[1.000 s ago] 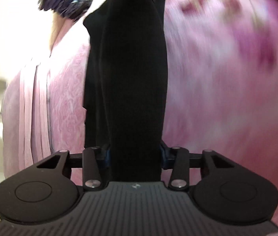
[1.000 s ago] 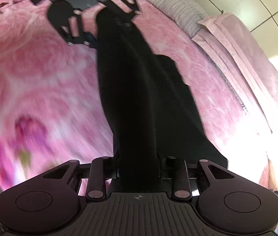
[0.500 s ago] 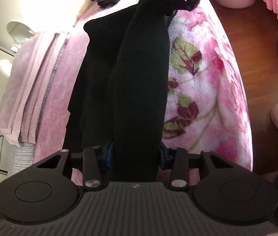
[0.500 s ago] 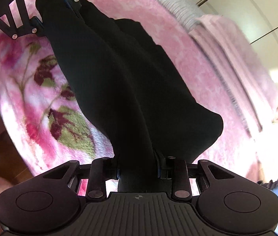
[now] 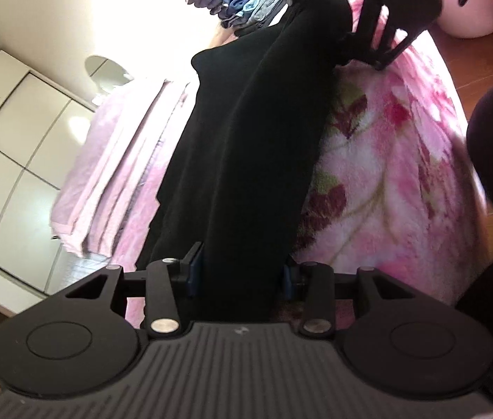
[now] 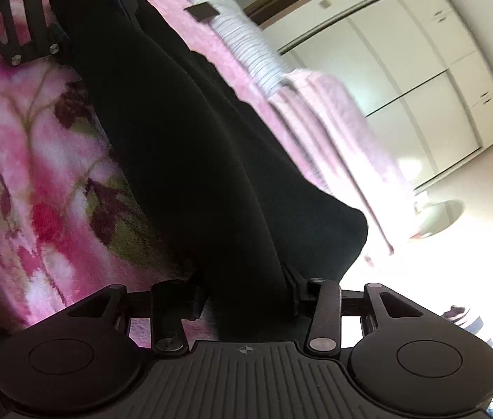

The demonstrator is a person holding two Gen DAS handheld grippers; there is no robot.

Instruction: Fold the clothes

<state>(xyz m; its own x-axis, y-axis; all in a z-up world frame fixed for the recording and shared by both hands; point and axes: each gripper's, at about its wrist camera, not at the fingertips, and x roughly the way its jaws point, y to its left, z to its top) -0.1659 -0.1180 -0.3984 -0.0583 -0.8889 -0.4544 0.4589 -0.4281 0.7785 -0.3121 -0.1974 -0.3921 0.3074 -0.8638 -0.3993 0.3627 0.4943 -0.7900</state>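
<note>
Left wrist view: your black garment [image 5: 246, 160] stretches over the pink floral blanket [image 5: 386, 181]. Your left gripper [image 5: 243, 272] clamps one end, jaws partly closed. Your right gripper [image 6: 246, 293] has just been opening, cloth between its jaws, left pad apart.

Black garment [image 5: 246, 160], folded lengthwise, stretched long over pink floral blanket [image 5: 386, 174]
</note>
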